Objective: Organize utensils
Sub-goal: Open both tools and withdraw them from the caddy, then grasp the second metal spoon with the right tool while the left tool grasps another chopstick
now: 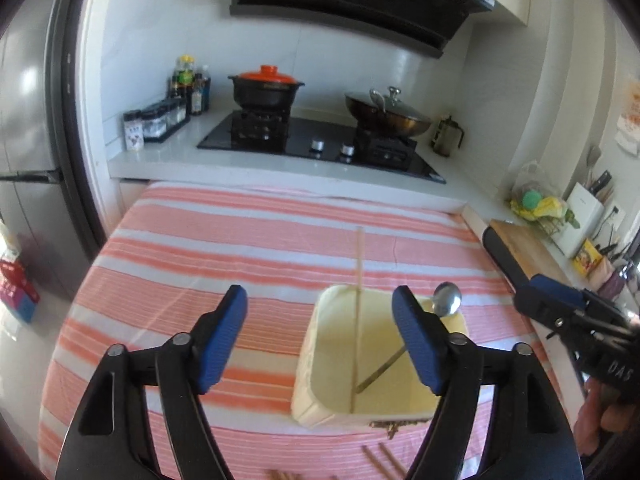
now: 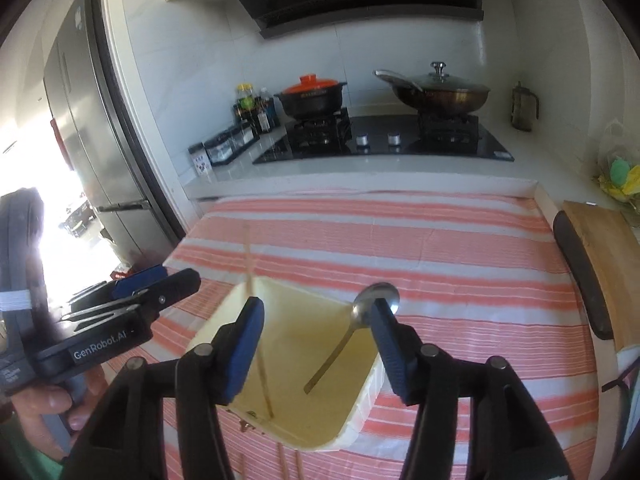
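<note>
A cream plastic bin [image 1: 340, 364] [image 2: 320, 408] sits on the striped cloth. Inside it lean a metal spoon [image 1: 447, 300] [image 2: 378, 300] with its bowl over the far rim, and a wooden chopstick [image 1: 359, 280] [image 2: 250, 264] sticking out past the far edge. More chopsticks [image 1: 386, 464] [image 2: 288, 464] lie on the cloth just in front of the bin. My left gripper [image 1: 320, 344] is open and empty, above the bin's left side. My right gripper [image 2: 316, 344] is open and empty, above the bin. Each gripper shows in the other's view, the right one [image 1: 560, 308] and the left one [image 2: 132, 292].
The pink-and-white striped cloth [image 1: 200, 280] covers the table. Behind it is a counter with a gas hob [image 1: 320, 144], an orange-lidded pot [image 1: 266, 88], a wok [image 1: 388, 116] and spice jars [image 1: 160, 120]. A wooden cutting board [image 2: 600, 256] lies to the right, a fridge [image 2: 92, 120] to the left.
</note>
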{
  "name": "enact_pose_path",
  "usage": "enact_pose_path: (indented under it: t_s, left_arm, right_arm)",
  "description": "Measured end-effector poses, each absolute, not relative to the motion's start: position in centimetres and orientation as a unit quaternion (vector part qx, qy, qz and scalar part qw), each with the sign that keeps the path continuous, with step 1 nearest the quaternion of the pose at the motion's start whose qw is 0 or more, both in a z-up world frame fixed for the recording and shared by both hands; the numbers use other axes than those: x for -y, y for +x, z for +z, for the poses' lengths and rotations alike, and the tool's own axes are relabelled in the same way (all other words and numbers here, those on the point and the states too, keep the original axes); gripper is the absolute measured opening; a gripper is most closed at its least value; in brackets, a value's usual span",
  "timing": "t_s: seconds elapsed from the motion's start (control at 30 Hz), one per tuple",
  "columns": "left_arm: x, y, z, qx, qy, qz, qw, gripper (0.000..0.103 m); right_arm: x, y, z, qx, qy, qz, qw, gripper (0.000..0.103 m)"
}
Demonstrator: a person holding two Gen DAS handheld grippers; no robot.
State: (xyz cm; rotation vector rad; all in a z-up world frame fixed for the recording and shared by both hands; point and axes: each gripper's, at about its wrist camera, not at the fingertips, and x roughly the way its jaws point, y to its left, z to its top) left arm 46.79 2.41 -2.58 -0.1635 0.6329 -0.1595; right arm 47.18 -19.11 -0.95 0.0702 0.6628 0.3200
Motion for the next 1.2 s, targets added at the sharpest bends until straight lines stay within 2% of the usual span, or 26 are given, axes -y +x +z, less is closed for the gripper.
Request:
enact_pose_path:
  t_s: [0.03, 0.1, 0.17, 0.23, 0.37, 0.47, 0.6, 0.87, 1.1, 1.2]
  left_arm:
    - [-3.4, 45.6, -2.2, -0.304, -0.079, -0.08, 0.946, 0.089]
    - [-5.3, 42.3, -1.9, -0.292, -0.072, -0.077, 0.951, 0.099]
    - [-6.8, 39.1, -2.5, -0.288, -0.061, -0.069, 0.953, 0.101]
    - [-8.3, 35.8, -4.2, -0.301, -0.051, -0.065, 0.95, 0.101]
    - [-9.6, 29.5, -10.1, -0.371, -0.027, -0.056, 0.927, 0.101]
    - [-9.4, 25.4, -14.8, -0.435, -0.025, -0.052, 0.899, 0.101]
    - [-8.7, 21.6, -17.3, -0.465, -0.038, -0.015, 0.885, 0.102]
    - [-4.4, 24.8, -17.6, -0.466, -0.08, -0.049, 0.88, 0.102]
    - [-1.4, 29.0, -21.8, -0.491, -0.04, 0.009, 0.87, 0.102]
    - [-1.0, 29.3, -21.7, -0.478, -0.033, 0.02, 0.878, 0.103]
  right_arm:
    - [19.4, 45.8, 0.0, -0.312, 0.025, 0.155, 0.937, 0.057]
    - [20.2, 42.7, 1.3, -0.294, 0.006, 0.148, 0.944, 0.065]
    - [21.2, 38.7, 1.6, -0.285, -0.014, 0.14, 0.948, 0.075]
    - [22.3, 34.9, 0.8, -0.283, -0.036, 0.138, 0.948, 0.078]
    - [24.5, 27.5, -4.6, -0.302, -0.057, 0.096, 0.947, 0.081]
    - [26.0, 22.3, -10.5, -0.335, -0.017, 0.074, 0.939, 0.081]
    - [26.7, 16.7, -15.9, -0.363, 0.03, 0.027, 0.931, 0.081]
    - [25.8, 15.0, -15.9, -0.351, -0.019, 0.019, 0.936, 0.081]
    - [24.8, 14.4, -15.5, -0.339, 0.004, 0.042, 0.94, 0.081]
    - [25.0, 14.5, -15.7, -0.344, -0.012, 0.033, 0.938, 0.081]
